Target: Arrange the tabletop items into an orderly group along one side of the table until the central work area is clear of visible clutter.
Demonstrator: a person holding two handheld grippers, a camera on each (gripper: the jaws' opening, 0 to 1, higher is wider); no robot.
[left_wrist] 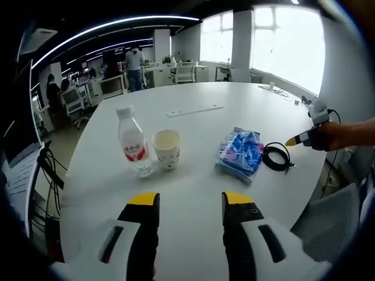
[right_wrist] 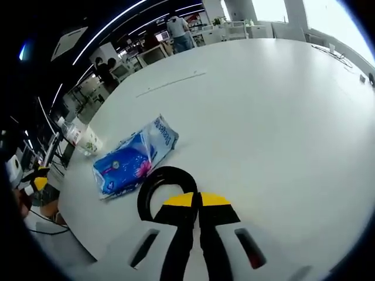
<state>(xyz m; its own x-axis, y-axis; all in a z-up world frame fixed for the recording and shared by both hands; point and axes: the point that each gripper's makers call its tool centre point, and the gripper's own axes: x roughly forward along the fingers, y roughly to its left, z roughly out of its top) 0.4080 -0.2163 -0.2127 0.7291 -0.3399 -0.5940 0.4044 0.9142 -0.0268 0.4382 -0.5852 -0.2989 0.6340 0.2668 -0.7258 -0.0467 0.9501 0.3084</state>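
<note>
Left gripper view: left gripper (left_wrist: 189,200) jaws apart above smooth white table (left_wrist: 193,181)
Items: clear plastic bottle (left_wrist: 132,142), paper cup (left_wrist: 167,149), crinkled blue packet (left_wrist: 241,152)
Right gripper (right_wrist: 196,201): jaws together beside black coiled cable (right_wrist: 153,185)

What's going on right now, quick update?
Left gripper open, hovering. Right gripper shut at black cable coil. Bottle, cup, blue packet mid-table. Nothing blocking.
</note>
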